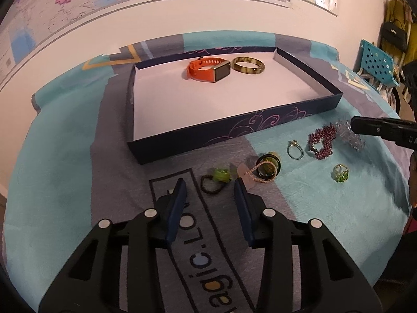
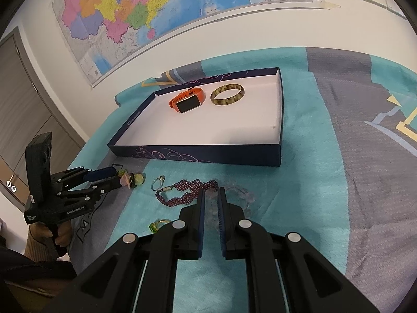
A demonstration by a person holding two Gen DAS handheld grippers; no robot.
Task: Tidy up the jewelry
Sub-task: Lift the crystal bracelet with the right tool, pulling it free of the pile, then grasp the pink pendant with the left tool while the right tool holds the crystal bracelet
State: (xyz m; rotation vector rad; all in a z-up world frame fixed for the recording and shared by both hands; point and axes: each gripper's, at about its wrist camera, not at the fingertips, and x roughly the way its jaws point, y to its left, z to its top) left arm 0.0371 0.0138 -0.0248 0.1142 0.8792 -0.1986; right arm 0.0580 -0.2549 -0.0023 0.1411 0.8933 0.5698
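Observation:
A shallow dark-blue box [image 1: 234, 133] [image 2: 208, 154] holds an orange smartwatch [image 1: 208, 71] [image 2: 186, 101] and a brown mottled bangle [image 1: 247, 65] [image 2: 228, 95]. On the cloth in front lie a green-bead hair tie [image 1: 221, 175] [image 2: 139, 178], a dark round piece with a pink bead chain [image 1: 267, 169], a silver ring [image 1: 294, 150] [image 2: 157, 182], a purple bead bracelet [image 1: 322, 140] [image 2: 182, 193], a green ring [image 1: 341, 173] [image 2: 156, 225] and a clear bead bracelet [image 1: 350, 138] [image 2: 241, 195]. My left gripper [image 1: 209, 186] [image 2: 118, 177] is open, straddling the hair tie's black loop. My right gripper [image 2: 211, 195] [image 1: 354, 126] is shut on the clear bracelet's near edge.
A teal and grey blanket [image 1: 78, 156] covers the surface, which meets a wall with a map [image 2: 156, 13] behind the box. A teal perforated chair [image 1: 375, 65] and bags stand at the right. A hand [image 2: 60, 234] holds the left gripper's handle.

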